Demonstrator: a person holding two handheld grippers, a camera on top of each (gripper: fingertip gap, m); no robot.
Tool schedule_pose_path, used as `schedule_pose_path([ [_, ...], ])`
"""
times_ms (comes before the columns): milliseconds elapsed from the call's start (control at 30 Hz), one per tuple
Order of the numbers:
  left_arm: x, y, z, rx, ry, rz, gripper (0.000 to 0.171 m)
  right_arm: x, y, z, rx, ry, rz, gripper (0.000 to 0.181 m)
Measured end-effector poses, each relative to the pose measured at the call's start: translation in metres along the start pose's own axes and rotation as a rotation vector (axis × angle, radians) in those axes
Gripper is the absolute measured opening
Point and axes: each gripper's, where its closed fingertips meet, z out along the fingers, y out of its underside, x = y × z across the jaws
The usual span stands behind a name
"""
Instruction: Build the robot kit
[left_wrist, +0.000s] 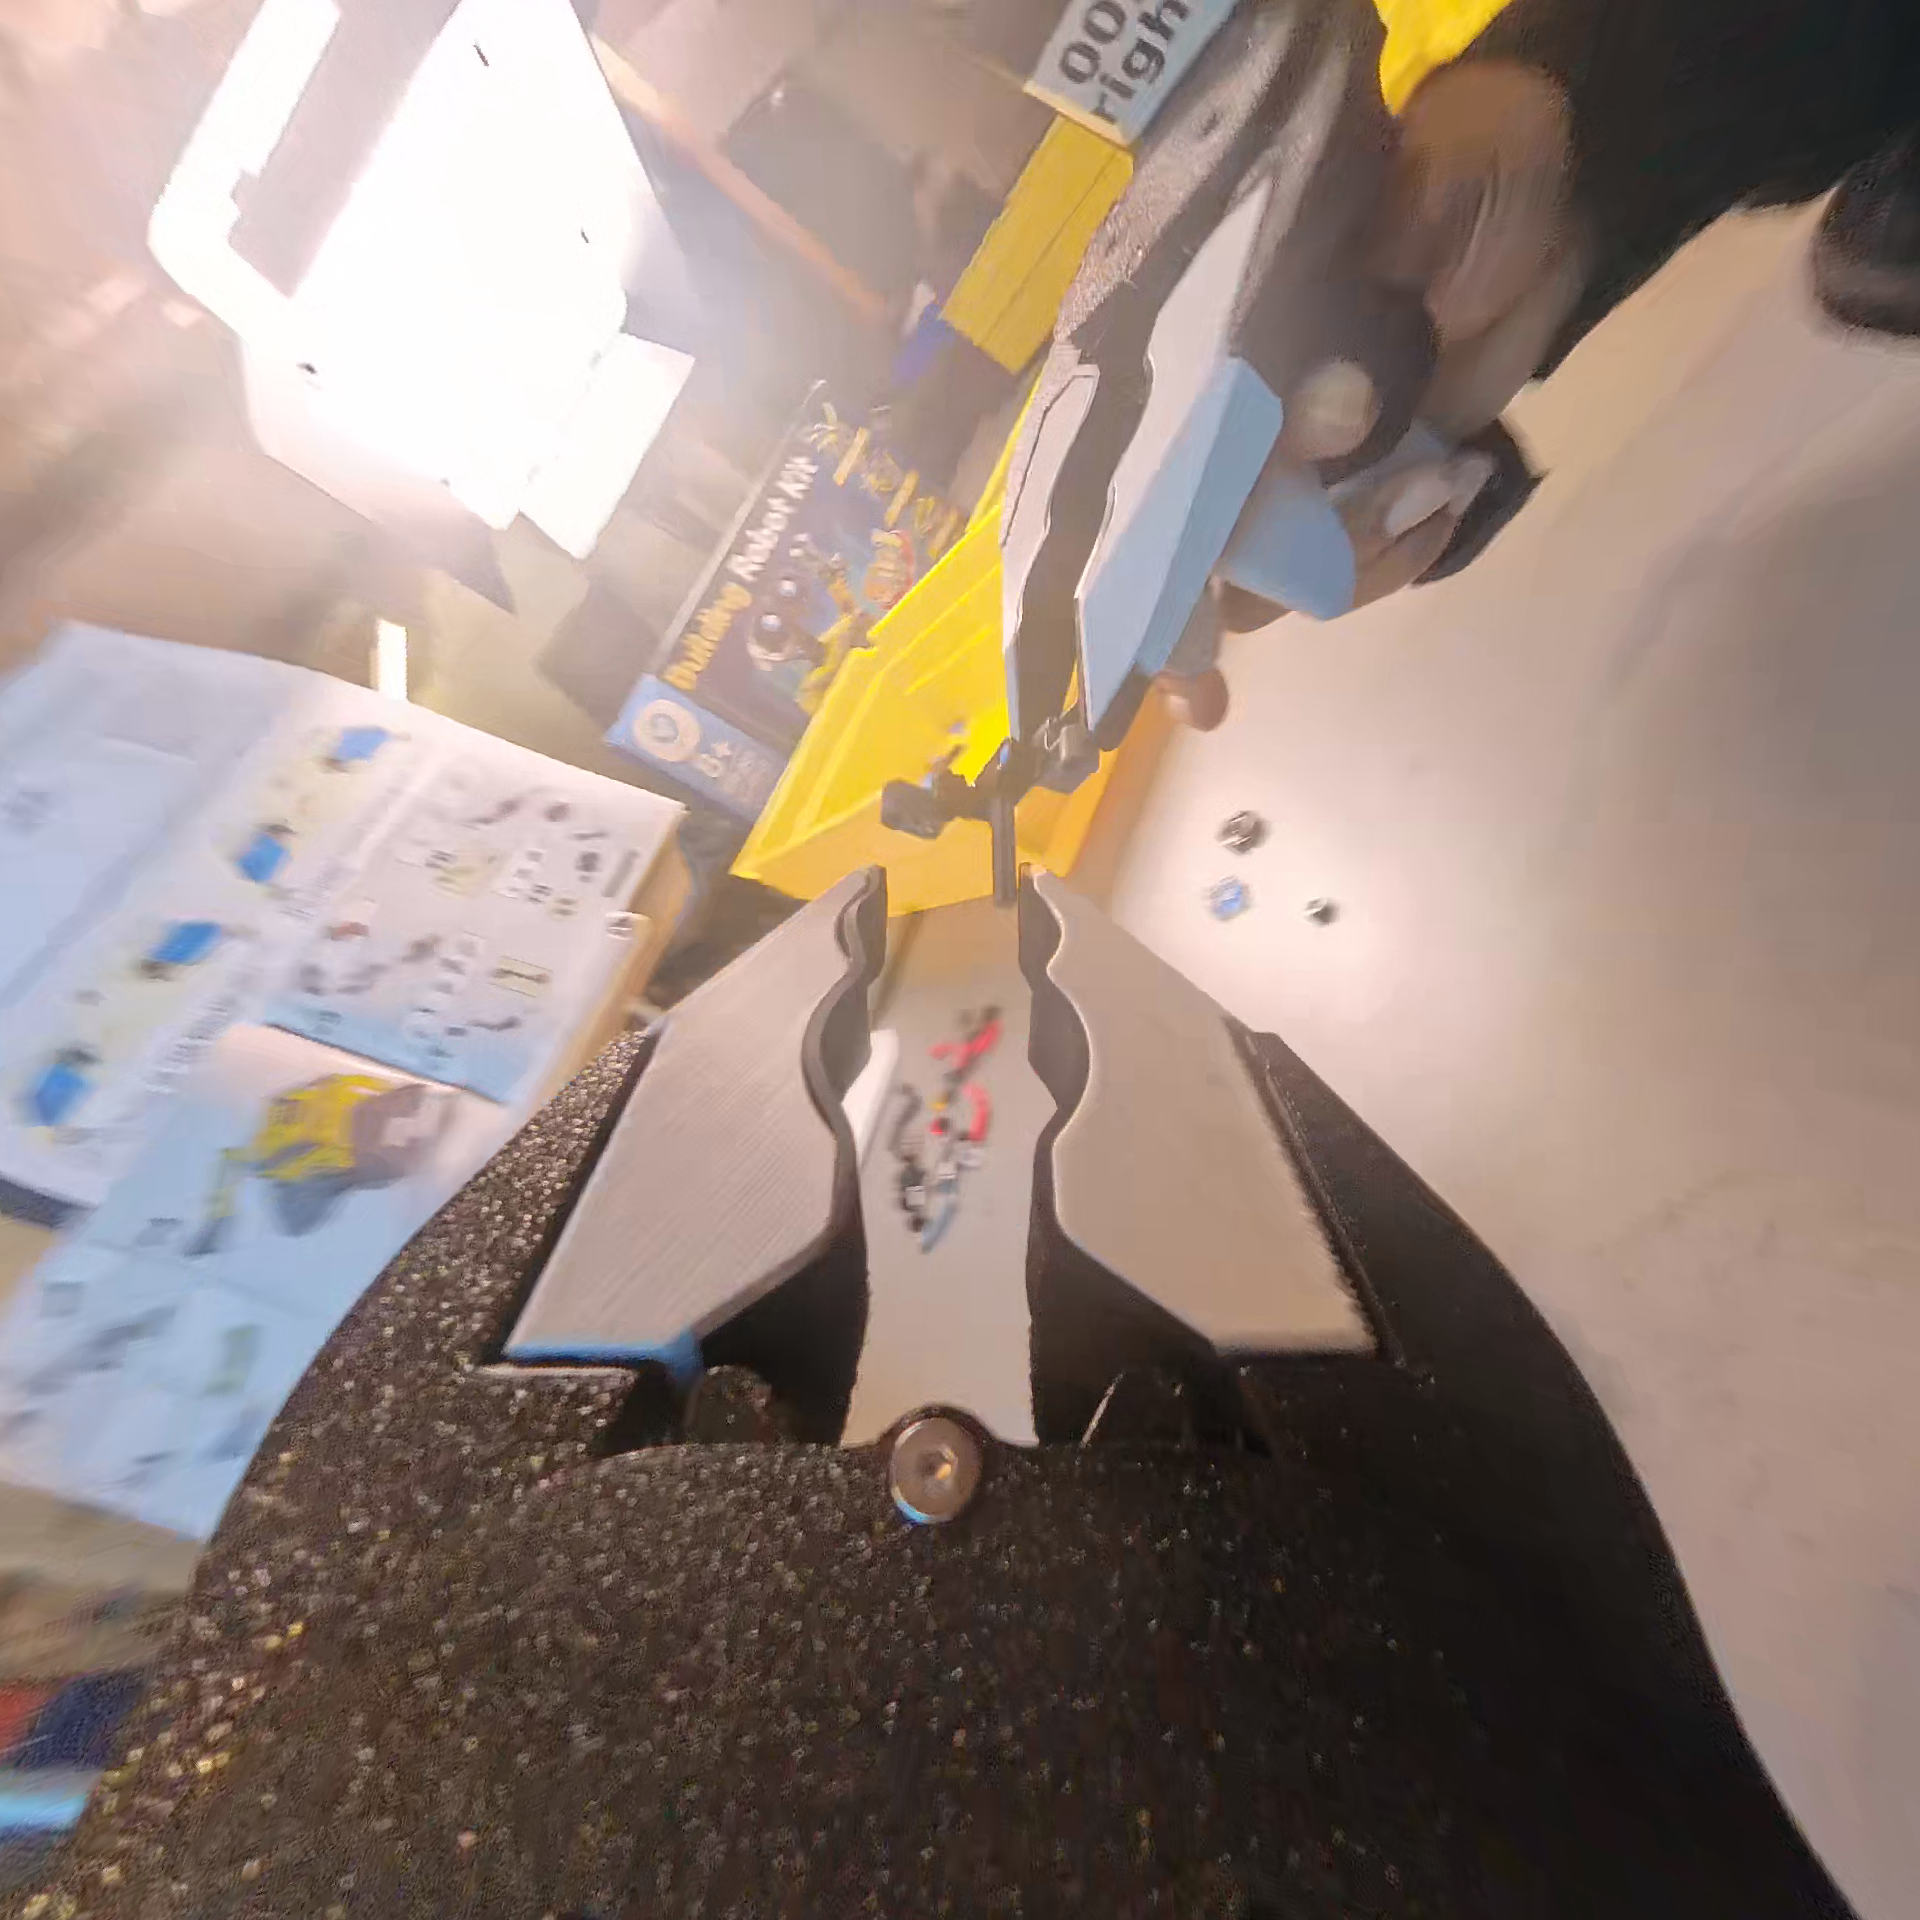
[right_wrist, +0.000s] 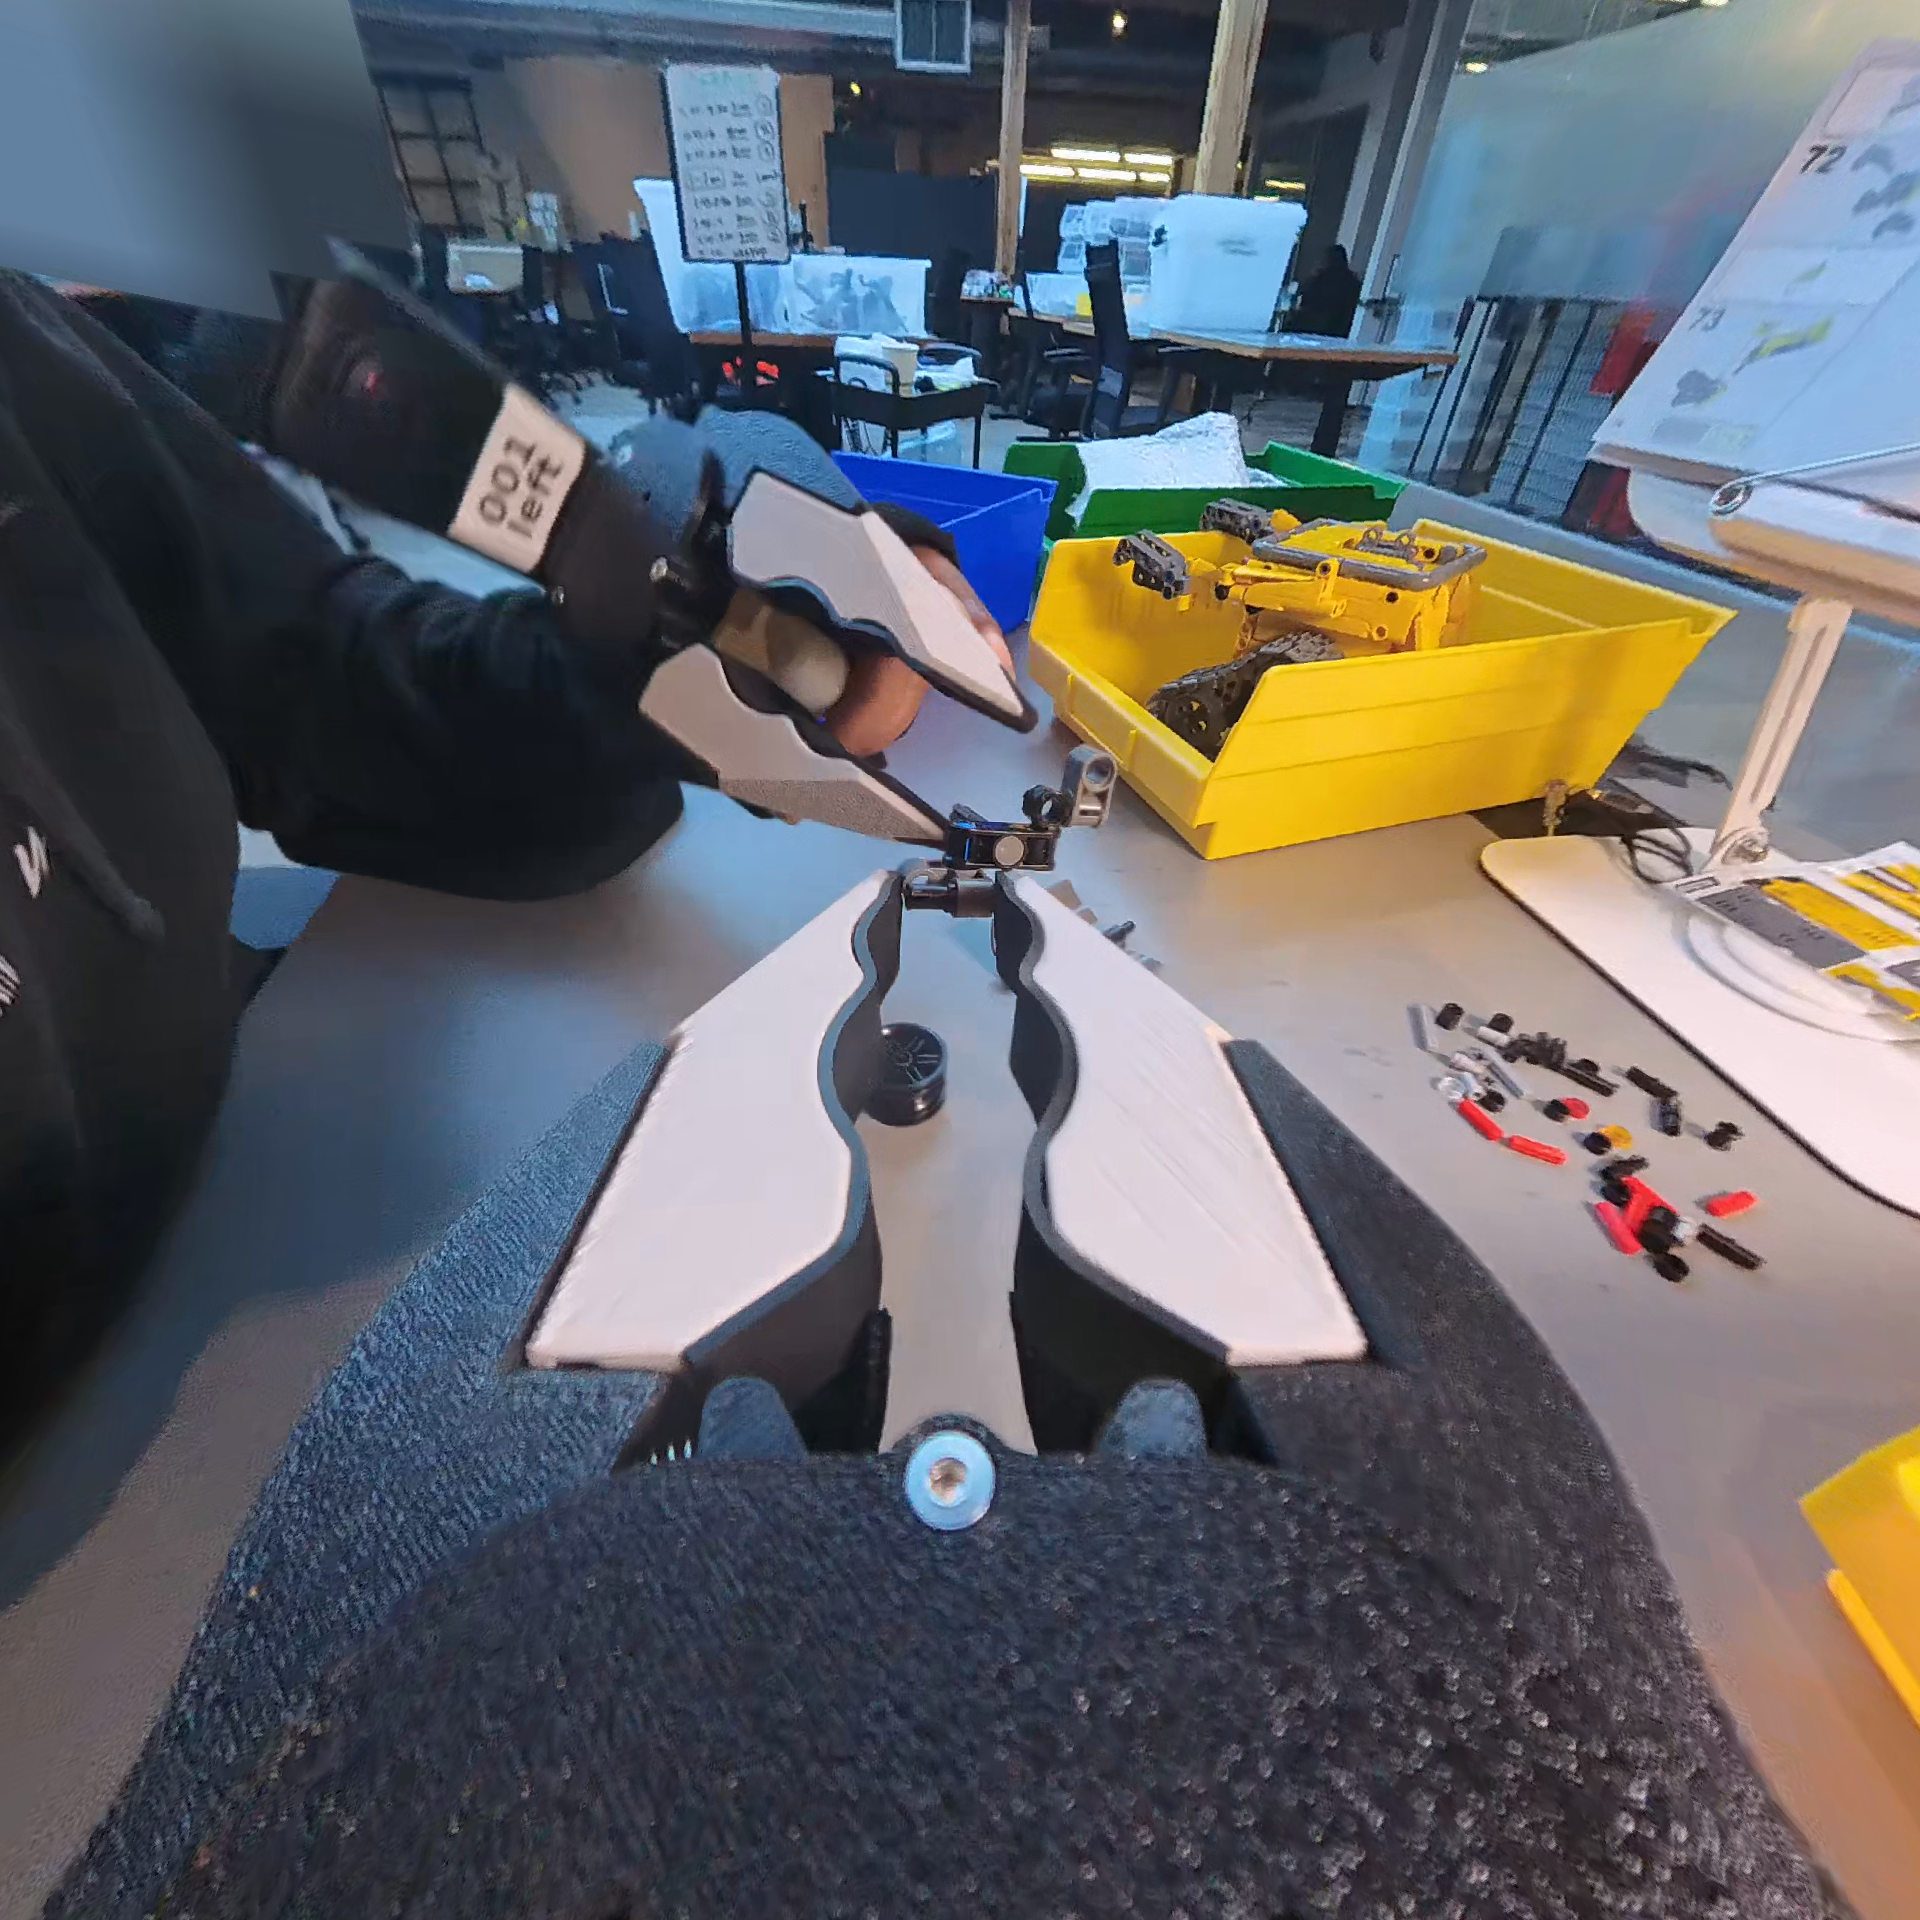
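The right gripper (right_wrist: 951, 896) fills the bottom of its own view with its black body. Its two pale fingers are drawn in close at the tips and clenched on the lower black piece of a small assembly of toy building parts (right_wrist: 1003, 831). The assembly is held up off the table (right_wrist: 520, 1039), with a grey holed connector sticking up at its far end. Below, between those fingers, a black wheel (right_wrist: 912, 1070) lies flat on the table.

The left gripper (right_wrist: 982, 774) comes in from the left with its jaws spread apart and nothing between them. The tip of its lower finger touches the near end of the assembly, while the upper finger stands clear above it. Its own view agrees: one fingertip (left_wrist: 1034, 894) rests against a thin black rod hanging from the assembly, and the other tip is apart from it.

Just beyond stands a yellow bin (right_wrist: 1351, 727) holding a yellow tracked toy vehicle (right_wrist: 1330, 603), with a blue bin (right_wrist: 966, 520) and a green bin (right_wrist: 1195, 499) behind it. To the right, a scatter of small black, red and grey parts (right_wrist: 1579, 1122) lies loose on the table, near the white base of a stand that holds an open instruction booklet (right_wrist: 1787, 260). A toy kit box (left_wrist: 779, 623) shows in the left view.
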Motion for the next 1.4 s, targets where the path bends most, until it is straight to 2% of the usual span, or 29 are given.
schedule_pose_path([
  [133, 0.018, 0.0, -0.001, 0.072, 0.256, -0.435, 0.02, -0.001, 0.003, -0.005, -0.025, 0.008, -0.11, 0.018],
  [233, 0.026, 0.001, 0.001, 0.077, 0.353, -0.595, 0.019, -0.007, 0.009, -0.002, -0.059, 0.001, -0.194, 0.018],
  [367, 0.034, 0.0, 0.001, 0.07, 0.392, -0.607, 0.004, -0.012, 0.017, 0.001, -0.08, -0.026, -0.227, 0.018],
  [500, 0.037, 0.003, 0.002, 0.042, 0.408, -0.58, 0.004, -0.01, 0.029, 0.0, -0.129, -0.031, -0.252, 0.018],
  [700, 0.063, 0.025, 0.007, -0.08, 0.482, -0.525, 0.003, -0.006, 0.071, -0.004, -0.322, -0.074, -0.204, 0.02],
  [1000, 0.078, 0.027, 0.009, -0.085, 0.565, -0.632, 0.003, -0.01, 0.075, 0.007, -0.322, -0.081, -0.15, 0.027],
  [1133, 0.084, 0.025, 0.008, -0.08, 0.617, -0.681, 0.003, -0.016, 0.078, 0.011, -0.323, -0.107, -0.137, 0.023],
  [1167, 0.085, 0.027, 0.008, -0.091, 0.621, -0.684, 0.003, -0.016, 0.082, 0.01, -0.343, -0.116, -0.121, 0.016],
  [1333, 0.094, 0.038, 0.005, -0.154, 0.665, -0.687, 0.003, -0.018, 0.098, 0.009, -0.418, -0.15, -0.015, 0.014],
  [1400, 0.097, 0.043, 0.004, -0.18, 0.679, -0.694, 0.003, -0.015, 0.1, 0.006, -0.425, -0.142, 0.009, 0.007],
])
